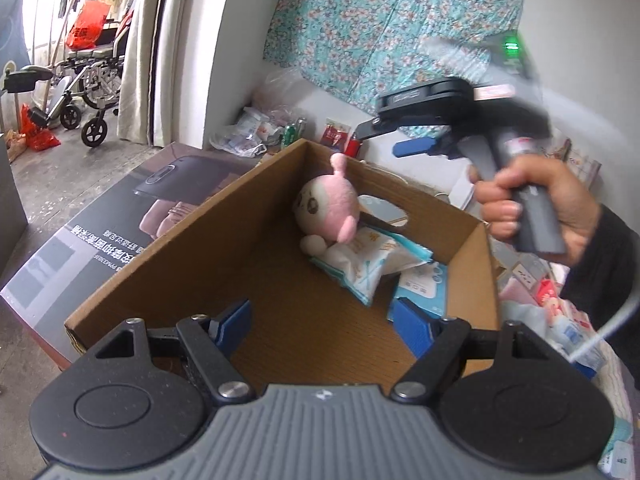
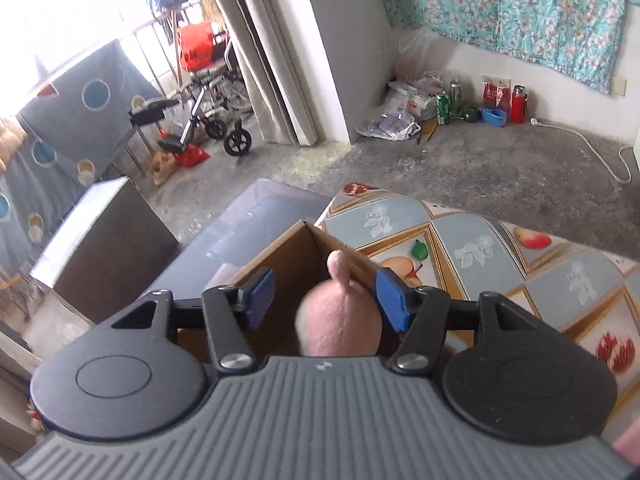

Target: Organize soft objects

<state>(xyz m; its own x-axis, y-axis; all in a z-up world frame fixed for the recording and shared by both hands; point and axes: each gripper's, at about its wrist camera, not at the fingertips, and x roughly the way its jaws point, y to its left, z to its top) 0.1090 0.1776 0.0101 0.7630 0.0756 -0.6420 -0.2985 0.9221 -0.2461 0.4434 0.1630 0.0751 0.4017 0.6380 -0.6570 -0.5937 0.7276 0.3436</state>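
Now, from the left wrist: pink plush toy (image 1: pixel 326 210) down in the cardboard box (image 1: pixel 192 240), mid frame, beside tissue packs (image 1: pixel 360 266). Left gripper (image 1: pixel 326 316) wide open, holding nothing. Right gripper (image 1: pixel 400 140) upper right, above the box.

From the right wrist: right gripper (image 2: pixel 326 296) open, toy (image 2: pixel 340 320) loose below. Drop looks done. Next, fetch another soft thing. Flowery tablecloth (image 2: pixel 480 248), gray floor (image 2: pixel 480 168), wheelchair (image 2: pixel 216 112) upper left.
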